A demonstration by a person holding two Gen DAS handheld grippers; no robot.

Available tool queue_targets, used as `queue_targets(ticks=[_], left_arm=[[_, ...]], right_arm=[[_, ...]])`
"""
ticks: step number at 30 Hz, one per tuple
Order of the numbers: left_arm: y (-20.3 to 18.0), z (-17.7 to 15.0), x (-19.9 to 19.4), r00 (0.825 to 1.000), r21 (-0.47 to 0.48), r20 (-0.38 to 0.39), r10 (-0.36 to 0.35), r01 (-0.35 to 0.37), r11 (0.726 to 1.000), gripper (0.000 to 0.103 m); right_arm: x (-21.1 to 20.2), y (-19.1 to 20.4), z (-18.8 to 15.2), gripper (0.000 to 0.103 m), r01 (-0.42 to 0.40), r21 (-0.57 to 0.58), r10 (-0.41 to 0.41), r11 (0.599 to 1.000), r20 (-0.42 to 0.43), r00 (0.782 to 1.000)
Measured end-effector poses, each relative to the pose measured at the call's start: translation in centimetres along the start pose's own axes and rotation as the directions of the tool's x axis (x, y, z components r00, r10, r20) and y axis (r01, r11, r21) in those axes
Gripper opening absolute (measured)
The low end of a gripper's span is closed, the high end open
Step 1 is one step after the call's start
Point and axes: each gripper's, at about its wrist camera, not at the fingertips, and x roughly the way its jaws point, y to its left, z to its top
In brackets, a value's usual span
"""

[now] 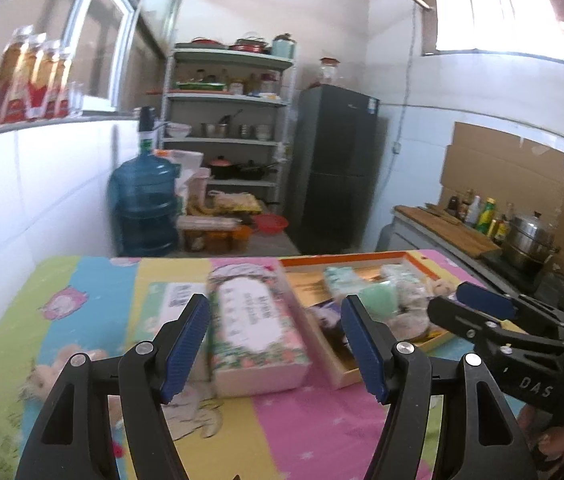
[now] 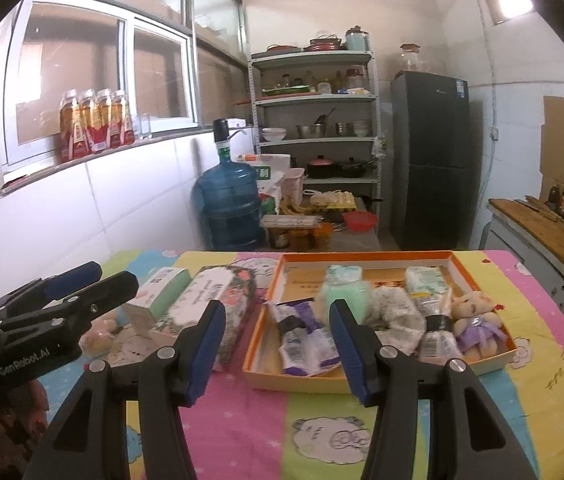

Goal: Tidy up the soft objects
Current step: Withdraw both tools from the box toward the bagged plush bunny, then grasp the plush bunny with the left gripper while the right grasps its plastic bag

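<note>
Two hand-held grippers are mine, and both hang empty above the bench (image 2: 242,408) with its pastel cartoon cloth. From the right wrist view, at nine o'clock my left hand-held gripper (image 2: 78,284) reaches in over the cloth. Just past it, toward ten o'clock, sits a small green-and-white carton (image 2: 162,294), and touching its right side lies a long floral-printed tissue box (image 2: 210,304); both look too stiff to count as soft, so I judge they were left outside on purpose. At twelve o'clock stands the shallow orange-rimmed cardboard tray (image 2: 366,257), the collecting place. Inside it, left to right, lie purple-and-white plastic sachets (image 2: 306,344), a mint-green soft pack (image 2: 342,292), a grey fluffy wad (image 2: 394,312), a clear wrapped pack with green print (image 2: 428,284) and a small tan teddy bear in a lilac dress (image 2: 476,320). Packed side by side, they suggest sorting is nearly done. My right hand-held gripper (image 2: 278,352) stands moderately open, gripping and touching nothing. The left, seen from its own camera, gapes wider, jaws framing the tissue box without contact.
</note>
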Motion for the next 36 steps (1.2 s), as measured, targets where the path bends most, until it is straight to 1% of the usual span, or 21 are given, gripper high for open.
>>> queue_targets(ticks=[7,18,24,31,36], left_arm=[[4.4,-1.2,-1.2,0.997,-0.033,-0.019,0.069,-0.070,0.997,0.070],[9.8,-2.8,-2.6,0.991,-0.097,-0.037,0.131,-0.134,0.986,0.070],[13.3,-3.9,-3.9,0.985,-0.147,-0.044,0.166,-0.171,0.974,0.070],[17.4,-4.9,-5.2,0.974,-0.186,-0.055,0.221,-0.228,0.956,0.070],[19.7,-5.4,-5.8,0.966,-0.213,-0.063,0.252,-0.259,0.942,0.070]], right_arm=[[1.2,3.1,-0.6,0.054,-0.049,-0.027,0.048,0.998,-0.030,0.998],[3.5,8.3,-1.5,0.054,-0.118,-0.069,0.112,0.991,-0.081,0.990],[4.6,11.3,-1.7,0.054,-0.149,-0.104,0.137,0.983,-0.114,0.984],[6.4,14.4,-2.1,0.054,-0.201,-0.127,0.180,0.971,-0.161,0.970],[8.4,17.0,-2.6,0.054,-0.260,-0.124,0.230,0.958,-0.216,0.949]])
